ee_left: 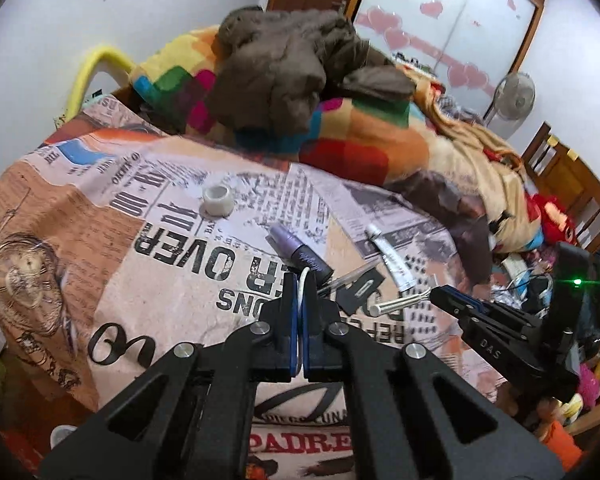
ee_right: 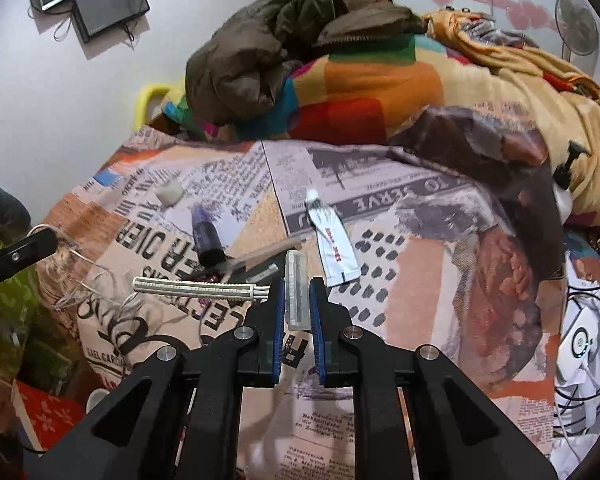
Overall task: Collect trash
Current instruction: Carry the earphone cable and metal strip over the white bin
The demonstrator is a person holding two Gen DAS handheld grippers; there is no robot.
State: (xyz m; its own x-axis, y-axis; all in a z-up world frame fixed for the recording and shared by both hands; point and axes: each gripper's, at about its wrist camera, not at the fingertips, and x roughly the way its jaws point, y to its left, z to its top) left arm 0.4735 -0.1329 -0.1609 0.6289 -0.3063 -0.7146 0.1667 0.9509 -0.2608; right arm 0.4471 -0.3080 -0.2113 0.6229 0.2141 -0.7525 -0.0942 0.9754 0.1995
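**Razor and cord pinched over the bed**

Above the newsprint bedspread [ee_right: 400,300] we grip a disposable razor [ee_right: 298,292] by its head in our right gripper [ee_right: 296,300]. Our left gripper [ee_left: 299,300] is pressed together on a thin white cord [ee_left: 302,280].

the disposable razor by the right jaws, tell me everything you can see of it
The disposable razor is pale grey-white plastic with a long ribbed handle lying level, pointing left. Its wide head, under a clear cap, stands lengthwise between the jaws of the right gripper, which sit close on either side; whether they press it is unclear. It lies low over the newspaper-print bedspread, just in front of a white tube.
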